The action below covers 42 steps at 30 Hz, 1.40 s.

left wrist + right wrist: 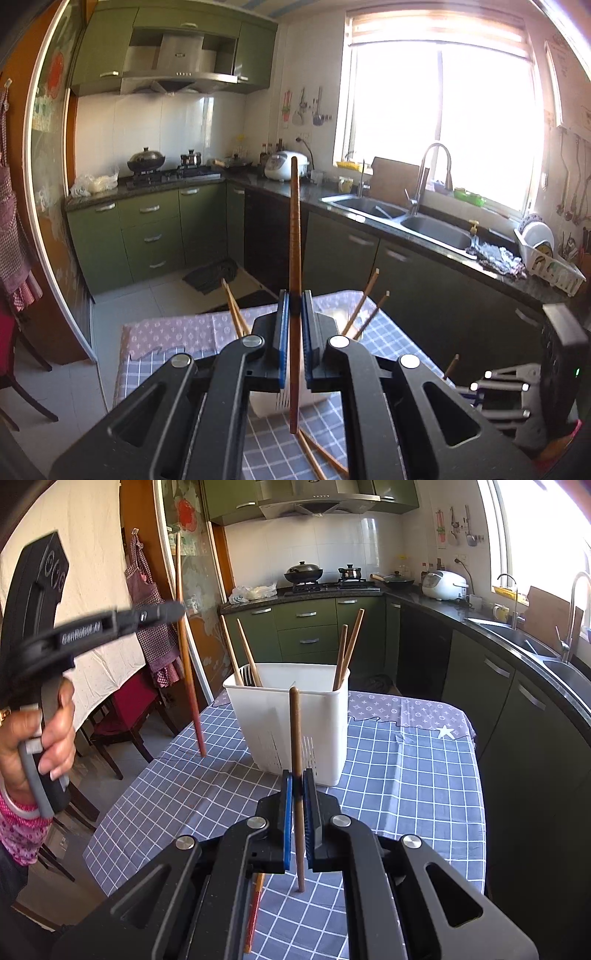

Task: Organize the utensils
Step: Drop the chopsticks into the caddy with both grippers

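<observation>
A: How are the jaws found?

B: Both pairs are seen clamped. A reddish chopstick (294, 258) is gripped upright by the left gripper (294, 306), and a darker brown chopstick (296, 775) is pinched near its middle by the right gripper (297, 786), its long axis near vertical.

A: And where is the holder placed?

B: The white utensil holder (295, 716) is stood on the checked tablecloth (406, 768), straight ahead of the right jaws and just beyond them. Four chopsticks are already leaned in it, two per side.

A: Which hand is judged nearer?

B: The right one; the left gripper is held off to the holder's left, above the table edge. A short advance and lift over the rim would probably be needed, the stick kept upright. Loose chopsticks (317, 458) are left lying on the cloth.
</observation>
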Each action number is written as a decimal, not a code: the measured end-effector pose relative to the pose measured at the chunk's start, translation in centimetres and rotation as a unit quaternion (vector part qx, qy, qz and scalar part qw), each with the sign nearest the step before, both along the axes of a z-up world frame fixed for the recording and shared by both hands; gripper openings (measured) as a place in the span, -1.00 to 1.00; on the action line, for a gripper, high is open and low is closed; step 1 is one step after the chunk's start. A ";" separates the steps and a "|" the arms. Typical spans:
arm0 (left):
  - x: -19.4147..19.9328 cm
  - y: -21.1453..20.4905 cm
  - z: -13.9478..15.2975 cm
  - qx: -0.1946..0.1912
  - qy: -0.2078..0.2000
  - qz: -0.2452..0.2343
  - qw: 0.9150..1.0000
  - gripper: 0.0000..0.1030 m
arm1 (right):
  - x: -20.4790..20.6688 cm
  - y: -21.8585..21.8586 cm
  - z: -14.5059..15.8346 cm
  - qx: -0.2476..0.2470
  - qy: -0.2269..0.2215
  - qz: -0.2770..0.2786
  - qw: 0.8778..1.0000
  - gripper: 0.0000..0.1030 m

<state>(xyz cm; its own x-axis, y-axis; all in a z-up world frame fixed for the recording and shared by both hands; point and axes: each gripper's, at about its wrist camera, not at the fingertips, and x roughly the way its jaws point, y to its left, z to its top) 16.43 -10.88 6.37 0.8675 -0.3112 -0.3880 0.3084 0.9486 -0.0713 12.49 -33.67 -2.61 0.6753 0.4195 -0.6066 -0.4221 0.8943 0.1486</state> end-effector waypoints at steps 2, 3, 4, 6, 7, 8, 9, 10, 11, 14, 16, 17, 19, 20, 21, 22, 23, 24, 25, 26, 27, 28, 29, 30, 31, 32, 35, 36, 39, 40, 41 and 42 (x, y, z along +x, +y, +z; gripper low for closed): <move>0.8 -0.5 1.6 -0.006 -0.025 0.003 1.000 -0.87 | 0.1 -0.1 0.0 0.002 0.001 0.001 1.000 -0.88; 1.2 -0.7 2.3 -0.010 -0.038 0.006 0.999 -0.87 | 0.0 -0.2 0.0 0.002 0.001 0.001 1.000 -0.88; 1.7 -1.0 2.7 -0.012 -0.048 0.009 0.999 -0.87 | 0.1 -0.1 -0.1 0.003 0.001 0.002 1.000 -0.88; 2.9 -1.6 2.9 -0.009 -0.061 0.020 0.998 -0.87 | 0.1 -0.2 -0.2 0.003 0.002 0.003 1.000 -0.88; 3.7 -1.9 2.6 -0.006 -0.062 0.025 0.998 -0.87 | 0.1 -0.1 -0.2 0.003 0.002 0.004 1.000 -0.88; 4.5 -2.1 2.1 -0.005 -0.058 0.030 0.998 -0.87 | 0.1 -0.1 -0.2 0.004 0.002 0.004 1.000 -0.87; 5.3 -2.2 1.4 -0.001 -0.052 0.034 0.998 -0.87 | 0.1 -0.1 -0.2 0.005 0.002 0.005 1.000 -0.87; 6.0 -2.4 0.7 0.002 -0.043 0.038 0.998 -0.87 | 0.3 -0.3 -0.2 0.006 0.002 0.005 1.000 -0.87; 6.6 -2.5 -0.2 0.005 -0.034 0.041 0.999 -0.87 | 0.3 -0.3 -0.2 0.007 0.003 0.006 1.000 -0.87; 8.0 -2.6 -2.8 0.017 0.001 0.046 0.999 -0.87 | 0.5 -0.4 -0.2 0.007 0.005 0.006 1.000 -0.88; 8.5 -2.5 -4.2 0.022 0.021 0.046 0.998 -0.87 | 0.8 -0.6 -0.1 0.008 0.006 0.006 1.000 -0.88; 8.6 -2.5 -4.7 0.024 0.028 0.045 0.998 -0.87 | 0.9 -0.7 -0.1 0.011 0.007 0.007 1.000 -0.88; 8.7 -2.2 -5.4 0.026 0.037 0.044 0.998 -0.82 | 1.0 -0.7 0.3 0.014 0.006 0.007 1.000 -0.88; 8.6 -2.1 -5.5 0.028 0.038 0.044 0.998 -0.74 | 1.1 -0.6 0.5 0.016 0.003 0.007 1.000 -0.88; 8.4 -1.8 -5.5 0.028 0.038 0.045 0.998 -0.71 | 1.1 -0.6 0.8 0.019 0.001 0.008 1.000 -0.88; 8.2 -1.6 -5.4 0.024 0.037 0.045 0.998 -0.64 | 1.1 -0.6 1.3 0.023 -0.001 0.011 1.000 -0.88; 8.0 -1.3 -5.2 0.019 0.038 0.045 0.998 -0.58 | 1.2 -0.5 1.8 0.028 -0.005 0.014 0.999 -0.88; 7.6 -1.1 -4.9 0.016 0.037 0.046 0.998 -0.56 | 1.2 -0.5 2.4 0.032 -0.010 0.017 0.999 -0.88; 7.1 -0.8 -4.5 0.014 0.036 0.046 0.998 -0.53 | 1.2 -0.4 3.2 0.036 -0.016 0.021 0.999 -0.88; 6.5 -0.4 -4.2 0.015 0.034 0.047 0.998 -0.52 | 1.3 -0.3 4.0 0.043 -0.021 0.026 0.999 -0.88; 5.8 -0.3 -4.0 0.019 0.033 0.050 0.998 -0.51 | 1.4 -0.2 4.9 0.051 -0.026 0.030 0.998 -0.88; 5.1 0.1 -3.9 0.022 0.033 0.054 0.998 -0.51 | 1.6 -0.2 5.9 0.059 -0.034 0.034 0.997 -0.88; 4.5 0.4 -3.8 0.024 0.034 0.056 0.998 -0.49 | 1.8 -0.1 7.0 0.068 -0.045 0.037 0.996 -0.88; 3.8 0.7 -3.9 0.028 0.038 0.058 0.997 -0.47 | 2.0 0.0 8.2 0.078 -0.057 0.038 0.995 -0.88; 3.1 1.1 -4.0 0.031 0.043 0.061 0.997 -0.43 | 2.4 0.1 9.4 0.087 -0.068 0.039 0.993 -0.88; 2.4 1.6 -4.3 0.031 0.049 0.062 0.996 -0.38 | 2.8 0.1 10.5 0.098 -0.080 0.039 0.991 -0.88; 0.6 2.4 -5.6 0.039 0.073 0.060 0.995 -0.35 | 4.4 0.3 13.4 0.125 -0.114 0.025 0.985 -0.88; 0.1 2.6 -6.0 0.042 0.083 0.058 0.994 -0.35 | 5.1 0.4 14.2 0.127 -0.127 0.014 0.984 -0.88; -0.6 3.0 -7.3 0.050 0.107 0.054 0.992 -0.35 | 7.5 1.0 14.9 0.111 -0.143 -0.022 0.983 -0.87; -0.8 3.1 -7.7 0.052 0.115 0.051 0.991 -0.35 | 8.5 1.3 14.6 0.101 -0.139 -0.032 0.985 -0.87; -0.9 3.1 -8.2 0.055 0.123 0.047 0.990 -0.35 | 9.3 1.6 14.1 0.092 -0.135 -0.040 0.986 -0.87; -1.0 3.2 -8.5 0.059 0.129 0.044 0.989 -0.35 | 10.1 1.9 13.6 0.083 -0.128 -0.045 0.987 -0.87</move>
<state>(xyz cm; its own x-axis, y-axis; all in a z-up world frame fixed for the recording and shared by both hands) 15.41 -7.69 -2.17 0.7566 -0.1787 -0.6290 0.2104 0.9773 -0.0245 22.56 -31.75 10.99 0.8365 0.4304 -0.3390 -0.3849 0.9020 0.1956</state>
